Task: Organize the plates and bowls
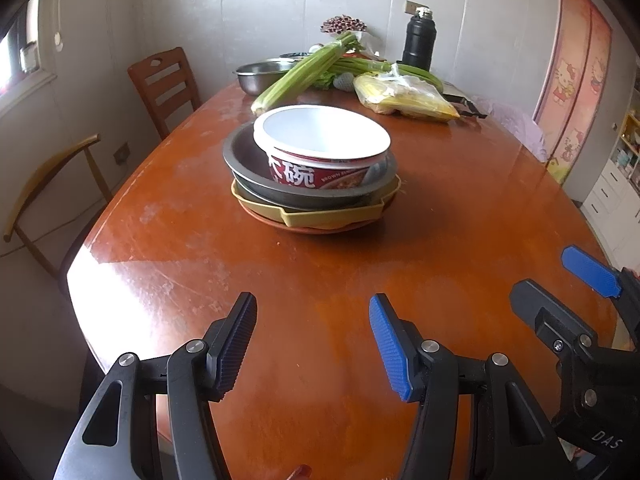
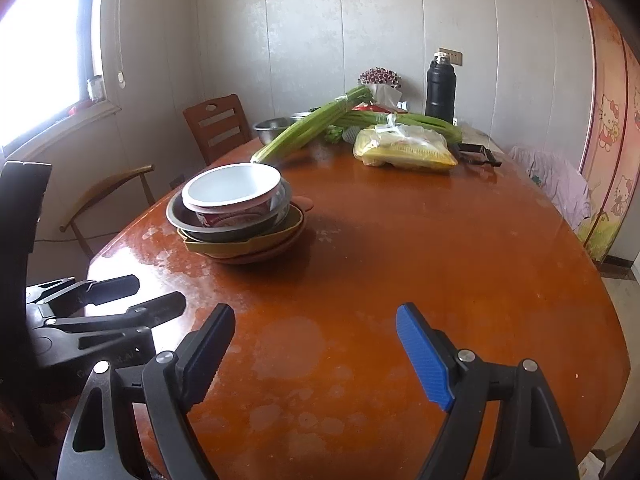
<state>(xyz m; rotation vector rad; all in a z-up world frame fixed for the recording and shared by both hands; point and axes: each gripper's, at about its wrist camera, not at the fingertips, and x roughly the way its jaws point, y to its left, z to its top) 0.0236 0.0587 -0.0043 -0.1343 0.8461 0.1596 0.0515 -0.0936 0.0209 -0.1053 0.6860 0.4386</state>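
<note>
A wide stretch of bare wooden table [image 1: 168, 280] lies between the near edge and a stack of dishes [image 1: 312, 172] at mid-table. Bare wood continues right of the stack. The far end is crowded with celery [image 1: 308, 68], a steel bowl [image 1: 260, 74], a yellow bag [image 1: 404, 96] and a black flask [image 1: 418, 40].

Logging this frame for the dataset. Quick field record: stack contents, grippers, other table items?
stack top: white instant-noodle bowl, upright, empty
beneath: grey metal pan
beneath that: olive tray, then orange plate
stack location: middle of wooden table
left gripper: open, holds nothing, short of the stack
right gripper: open, holds nothing
far end: celery, steel bowl, black flask, yellow bag
</note>
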